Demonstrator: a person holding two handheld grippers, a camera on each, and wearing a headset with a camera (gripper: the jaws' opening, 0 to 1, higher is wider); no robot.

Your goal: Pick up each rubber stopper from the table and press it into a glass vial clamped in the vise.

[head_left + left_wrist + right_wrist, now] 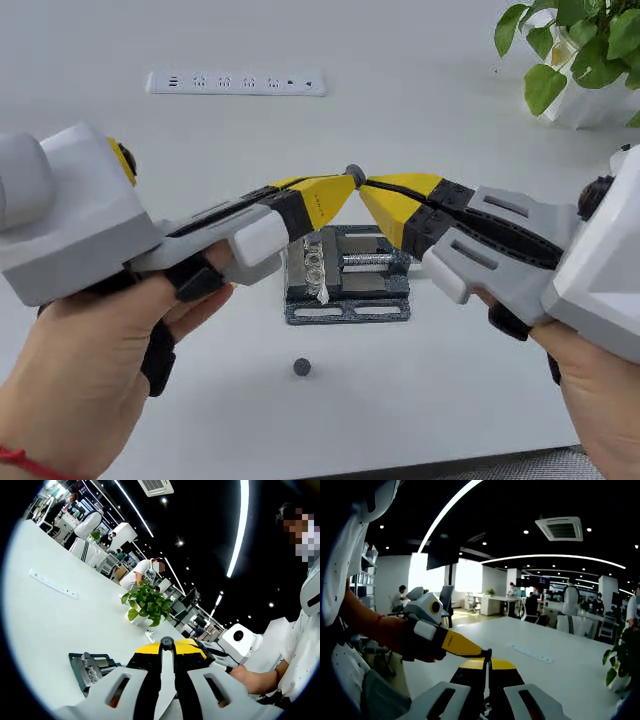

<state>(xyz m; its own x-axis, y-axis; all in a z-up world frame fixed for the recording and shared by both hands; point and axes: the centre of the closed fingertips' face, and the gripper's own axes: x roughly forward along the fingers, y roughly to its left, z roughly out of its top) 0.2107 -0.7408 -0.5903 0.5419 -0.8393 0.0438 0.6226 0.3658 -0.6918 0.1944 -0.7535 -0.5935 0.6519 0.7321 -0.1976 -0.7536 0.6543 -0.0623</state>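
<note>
Stoppering looks barely begun: left gripper jaws clamp one stopper above the vise, right gripper jaws together; spare stopper lies before the vise.

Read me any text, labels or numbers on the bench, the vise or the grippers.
None can be read.
Power strip: small marks by its sockets, too small to read.
Vise, left gripper, right gripper, rubber stopper at their tips: no lettering shows.

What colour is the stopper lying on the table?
Dark grey; stopper shows best in head view.
</note>
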